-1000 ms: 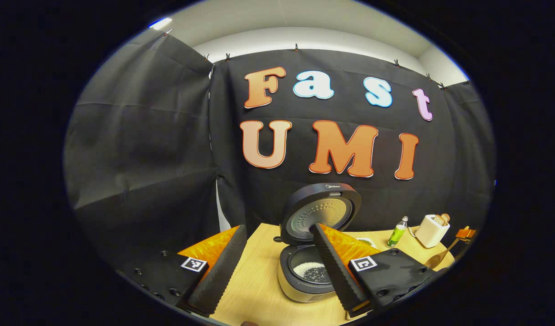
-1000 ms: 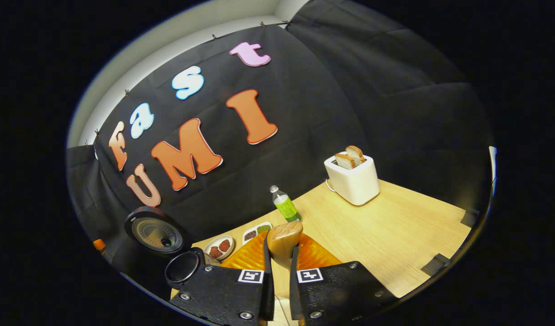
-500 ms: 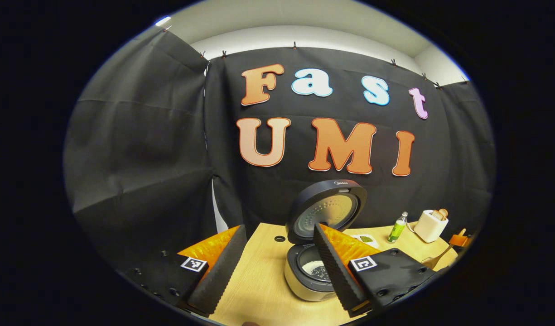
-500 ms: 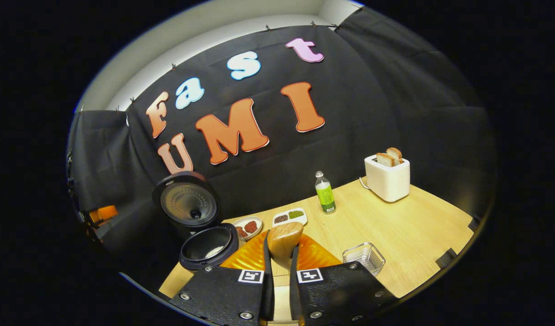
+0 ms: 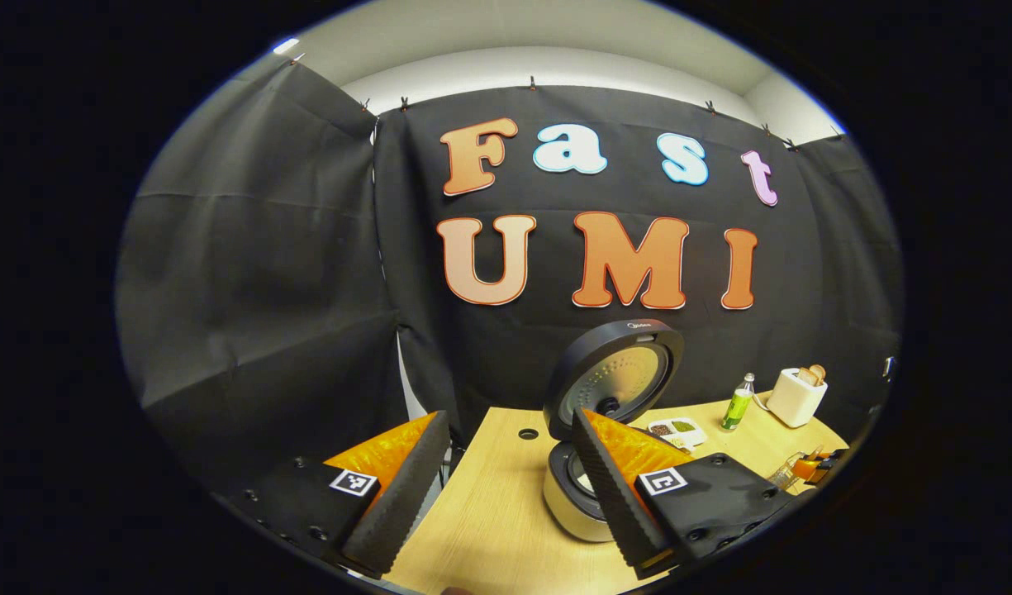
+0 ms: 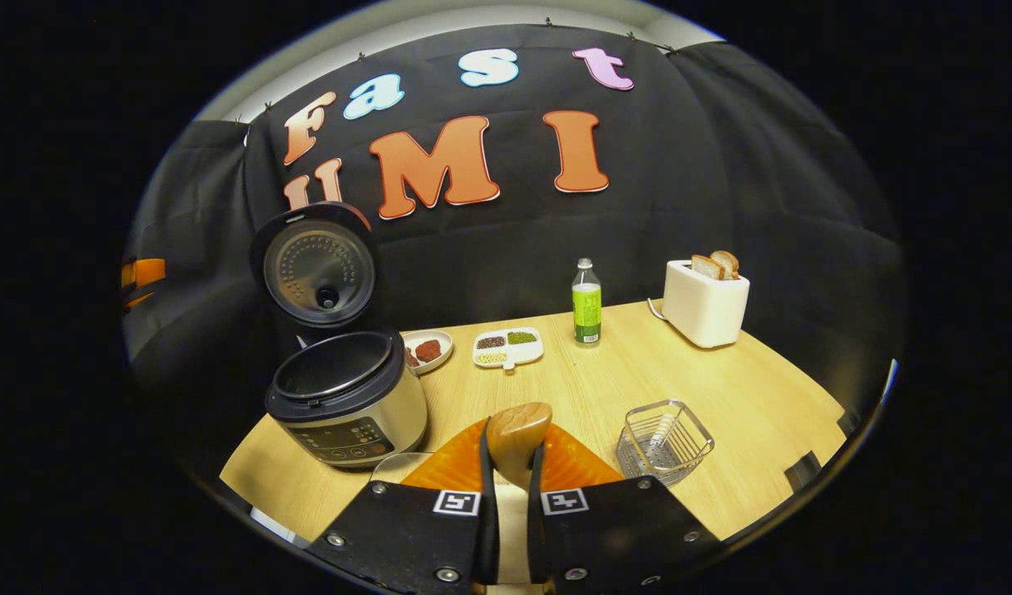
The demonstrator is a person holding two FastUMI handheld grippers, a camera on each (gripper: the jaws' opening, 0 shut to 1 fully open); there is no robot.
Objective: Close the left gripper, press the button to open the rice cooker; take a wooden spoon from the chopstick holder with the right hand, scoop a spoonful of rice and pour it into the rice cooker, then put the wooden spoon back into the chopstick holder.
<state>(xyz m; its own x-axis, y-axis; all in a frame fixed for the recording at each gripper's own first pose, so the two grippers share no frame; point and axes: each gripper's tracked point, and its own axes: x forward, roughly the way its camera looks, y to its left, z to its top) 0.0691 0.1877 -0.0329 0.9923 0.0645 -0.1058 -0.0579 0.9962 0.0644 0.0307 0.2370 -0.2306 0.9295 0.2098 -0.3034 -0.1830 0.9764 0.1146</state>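
Note:
My right gripper (image 6: pixel 512 450) is shut on the wooden spoon (image 6: pixel 518 428), whose rounded end pokes up between the fingers. It hovers over the table's near edge, between the rice cooker (image 6: pixel 349 401) on the left and the wire chopstick holder (image 6: pixel 664 436) on the right. The cooker's lid (image 6: pixel 315 268) stands open. My left gripper (image 5: pixel 510 417) is open and holds nothing; it is lifted in front and to the left of the rice cooker (image 5: pixel 576 500), whose raised lid (image 5: pixel 617 380) faces me. The right gripper (image 5: pixel 813 468) appears small at the far right edge.
On the wooden table (image 6: pixel 720 388) stand a green bottle (image 6: pixel 586 310), a white toaster (image 6: pixel 705 302) with bread, a divided dish (image 6: pixel 508 347) and a small plate (image 6: pixel 427 349). A clear bowl's rim (image 6: pixel 398 464) sits just left of my right fingers.
The right gripper with the spoon has swung away from the cooker and levelled out, bringing the chopstick holder into view. The left gripper has drifted back and left; the cooker sits farther right.

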